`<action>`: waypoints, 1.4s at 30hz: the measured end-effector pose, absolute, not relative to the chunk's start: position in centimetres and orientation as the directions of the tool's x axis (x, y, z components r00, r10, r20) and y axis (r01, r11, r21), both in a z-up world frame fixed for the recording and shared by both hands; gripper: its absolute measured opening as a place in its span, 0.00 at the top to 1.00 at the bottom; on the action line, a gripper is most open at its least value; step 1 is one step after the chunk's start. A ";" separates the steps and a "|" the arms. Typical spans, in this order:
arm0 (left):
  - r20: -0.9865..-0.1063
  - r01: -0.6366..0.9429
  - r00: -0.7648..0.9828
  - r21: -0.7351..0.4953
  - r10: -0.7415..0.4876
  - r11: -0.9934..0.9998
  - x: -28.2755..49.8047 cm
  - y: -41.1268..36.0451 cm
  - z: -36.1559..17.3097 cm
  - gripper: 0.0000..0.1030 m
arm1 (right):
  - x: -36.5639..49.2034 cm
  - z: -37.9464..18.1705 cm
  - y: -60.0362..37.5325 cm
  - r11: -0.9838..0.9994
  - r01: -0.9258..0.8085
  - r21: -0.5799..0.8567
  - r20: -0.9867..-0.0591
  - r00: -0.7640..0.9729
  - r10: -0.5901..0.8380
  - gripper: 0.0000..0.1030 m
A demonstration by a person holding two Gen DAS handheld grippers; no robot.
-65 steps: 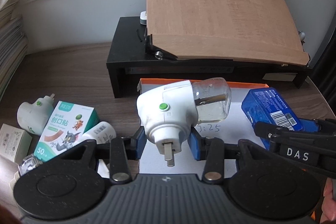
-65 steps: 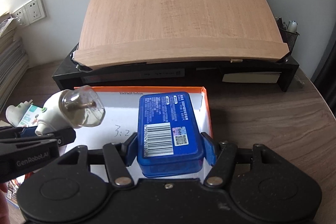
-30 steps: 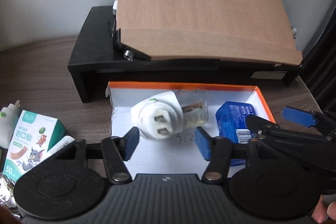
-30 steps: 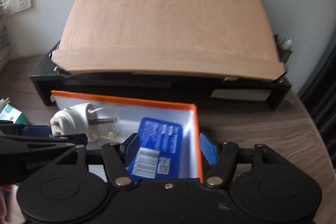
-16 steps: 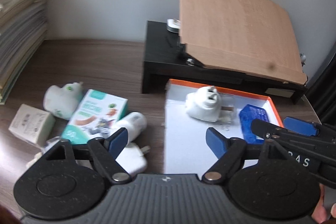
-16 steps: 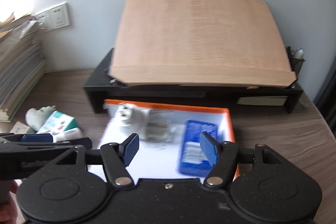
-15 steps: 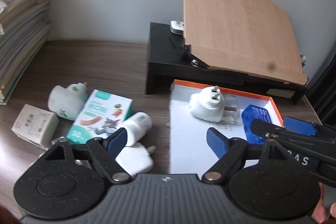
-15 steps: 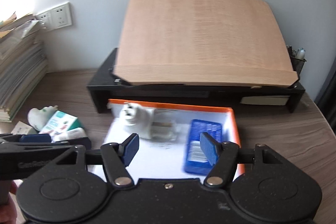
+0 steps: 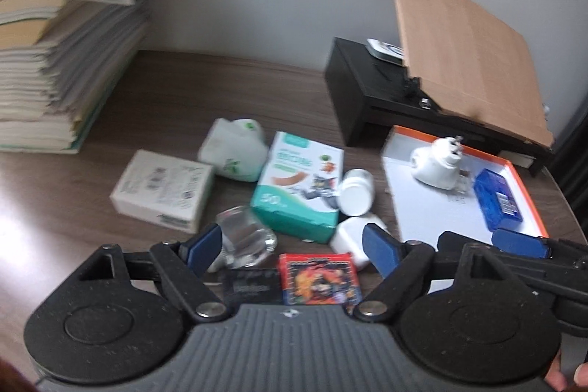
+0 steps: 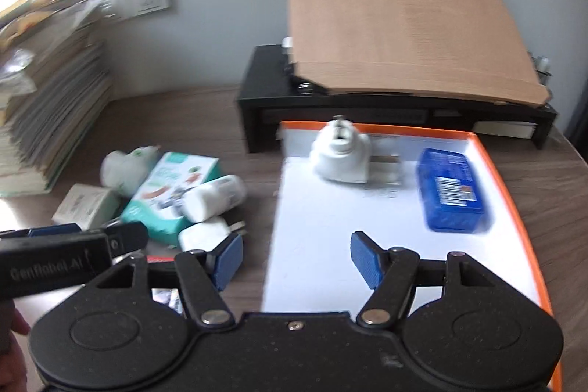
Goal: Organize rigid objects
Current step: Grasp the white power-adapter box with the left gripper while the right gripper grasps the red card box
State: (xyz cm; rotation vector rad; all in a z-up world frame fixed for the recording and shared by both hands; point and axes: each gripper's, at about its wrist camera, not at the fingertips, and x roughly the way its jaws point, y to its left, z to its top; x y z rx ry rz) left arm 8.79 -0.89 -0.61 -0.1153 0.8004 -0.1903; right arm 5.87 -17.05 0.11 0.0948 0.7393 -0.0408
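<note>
White plug-in vaporizer (image 9: 435, 164) and blue box (image 10: 450, 190) now lie released in the tray (image 10: 514, 204); both hand-held grippers gape empty.

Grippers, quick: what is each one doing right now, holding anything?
Left gripper: open, holding nothing.
Right gripper: open, holding nothing.

Both views smear with motion, so the print on the teal box (image 9: 297, 184) is unreadable, and the label on the blue case (image 10: 452, 189) is just streaks. A black item (image 9: 251, 287) and a red printed pack (image 9: 319, 278) sit half under the left gripper's body, lower parts hidden. The handwriting on the tray floor (image 10: 323, 226) is a smudge (digits, maybe). The paper stack (image 9: 55, 61) runs off the left edge. Clear bottle (image 9: 244, 239) is partly behind a blue pad.
</note>
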 end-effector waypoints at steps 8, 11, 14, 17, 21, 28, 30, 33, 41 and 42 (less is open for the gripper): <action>-0.702 -0.013 0.709 -0.106 -0.066 0.994 6.8 2.6 -0.1 0.17 | 5.5 0.5 -15.0 0.993 -0.052 0.106 -0.669 0.735 0.110 0.24; -0.705 -0.047 0.708 -0.119 -0.052 0.992 6.4 3.5 0.3 0.16 | 5.3 0.6 -14.8 0.990 -0.081 0.114 -0.675 0.725 0.137 0.24; -0.707 -0.067 0.706 -0.105 -0.027 0.992 5.7 4.1 0.4 0.16 | 5.0 0.7 -14.7 0.987 -0.090 0.133 -0.682 0.714 0.157 0.24; -0.716 -0.082 0.698 -0.097 -0.012 0.992 5.8 4.8 0.2 0.15 | 4.5 0.5 -14.3 0.984 -0.100 0.149 -0.684 0.708 0.176 0.24; -0.728 -0.104 0.685 -0.079 0.014 0.991 6.5 5.7 -0.3 0.15 | 3.9 -0.2 -13.3 0.981 -0.104 0.161 -0.707 0.682 0.188 0.24; -0.746 -0.100 0.666 -0.066 0.018 0.993 10.5 6.5 -1.5 0.12 | 2.4 -0.6 -11.9 0.984 -0.103 0.146 -0.717 0.674 0.177 0.24; -0.751 -0.091 0.660 -0.084 -0.003 0.992 11.9 6.6 -1.8 0.10 | 2.2 -0.6 -11.8 0.987 -0.087 0.136 -0.724 0.671 0.159 0.24; -0.757 -0.042 0.653 -0.062 -0.020 0.997 13.6 6.0 -2.4 0.04 | 1.9 -0.9 -11.7 0.989 -0.059 0.136 -0.733 0.665 0.140 0.24; -0.791 0.037 0.611 -0.012 -0.032 0.999 16.6 5.6 -5.1 0.10 | 2.2 -1.6 -10.3 0.990 -0.001 0.139 -0.750 0.653 0.106 0.22; -0.786 0.057 0.618 0.011 -0.027 0.998 16.6 5.3 -5.2 0.14 | 2.4 -1.7 -10.0 0.990 0.002 0.140 -0.753 0.649 0.105 0.22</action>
